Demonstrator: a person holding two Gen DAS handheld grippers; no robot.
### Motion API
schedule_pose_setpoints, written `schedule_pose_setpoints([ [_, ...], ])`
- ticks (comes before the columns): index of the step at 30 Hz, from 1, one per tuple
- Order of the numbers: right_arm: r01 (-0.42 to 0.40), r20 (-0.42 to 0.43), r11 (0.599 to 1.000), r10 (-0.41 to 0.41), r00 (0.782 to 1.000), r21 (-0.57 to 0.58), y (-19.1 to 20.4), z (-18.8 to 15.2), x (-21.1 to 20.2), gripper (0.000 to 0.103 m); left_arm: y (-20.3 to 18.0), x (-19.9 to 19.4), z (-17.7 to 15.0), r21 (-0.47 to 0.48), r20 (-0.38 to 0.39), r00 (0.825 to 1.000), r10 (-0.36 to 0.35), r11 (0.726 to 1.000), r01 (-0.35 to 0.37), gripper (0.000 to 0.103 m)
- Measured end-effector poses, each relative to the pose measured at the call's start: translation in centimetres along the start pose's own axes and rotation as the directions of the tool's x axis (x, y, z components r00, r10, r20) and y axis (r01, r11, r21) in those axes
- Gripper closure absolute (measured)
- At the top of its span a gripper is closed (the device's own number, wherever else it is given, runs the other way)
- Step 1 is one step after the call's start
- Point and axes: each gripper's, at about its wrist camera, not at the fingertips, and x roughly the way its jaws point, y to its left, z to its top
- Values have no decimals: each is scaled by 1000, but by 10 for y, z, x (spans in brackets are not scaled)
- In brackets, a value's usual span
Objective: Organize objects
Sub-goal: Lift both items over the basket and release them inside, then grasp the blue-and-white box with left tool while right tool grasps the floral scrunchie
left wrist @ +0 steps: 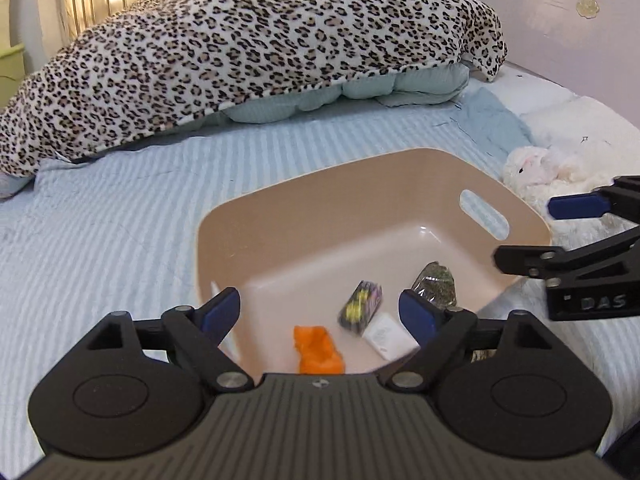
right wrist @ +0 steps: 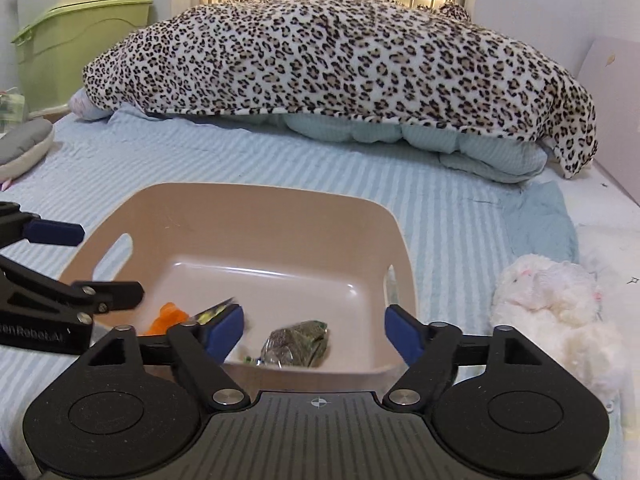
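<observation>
Four small things lie in the beige basket (left wrist: 400, 184) on the striped bed cover (left wrist: 120, 208) — an orange piece (left wrist: 318, 350) at its near wall, a dark printed packet (left wrist: 360, 306) and a white box (left wrist: 386, 336) beside it, and a clear bag of dark green stuff (left wrist: 436, 284) toward the handle-slot side. The left gripper (left wrist: 320, 312) hangs over the basket's near edge with jaws spread wide and nothing between them. The right gripper (right wrist: 314, 330) is likewise wide and empty over the basket — a white plush toy (right wrist: 552, 300) lies just outside it.
</observation>
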Motion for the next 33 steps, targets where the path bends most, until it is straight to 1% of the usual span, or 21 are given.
schedule_pose_setpoints([
  [1, -3, -1, 1000, 3, 1000, 3, -1, -3, -4, 15, 1, -4, -2, -1, -1, 1000, 2, 1000, -2, 16],
  [7, -15, -24, 999, 16, 1000, 36, -5, -22, -20, 10, 6, -20, -22, -2, -28, 999, 27, 1000, -27, 16],
  [10, -20, -49, 999, 22, 999, 40, -4, -35, -21, 10, 8, -27, -33, -6, -50, 998, 43, 999, -43, 16],
  [15, -15, -101, 999, 18, 995, 30, 1, -56, -15, 9, 10, -32, -55, -12, -97, 994, 45, 999, -46, 14],
  [19, -13, -143, 1000, 16, 990, 21, 5, -68, -7, 9, 9, -23, -70, -18, -144, 988, 55, 998, -58, 14],
  [22, -9, -170, 1000, 11, 985, 10, 8, -73, 0, 9, 9, -12, -79, -49, -176, 982, 66, 996, -76, 14],
  [26, -11, -200, 1000, 14, 980, 12, 10, -78, 10, 9, 5, 4, -89, -83, -211, 976, 47, 994, -66, 14],
  [28, -17, -215, 1000, 20, 976, 14, 10, -80, 17, 9, 2, 11, -91, -93, -222, 974, 49, 993, -71, 14],
  [31, -23, -232, 1000, 25, 972, 13, 12, -81, 28, 9, 2, 24, -91, -125, -244, 969, 46, 989, -78, 14],
  [33, -21, -240, 1000, 24, 970, 17, 14, -82, 35, 9, 3, 31, -91, -153, -255, 967, 29, 986, -70, 14],
])
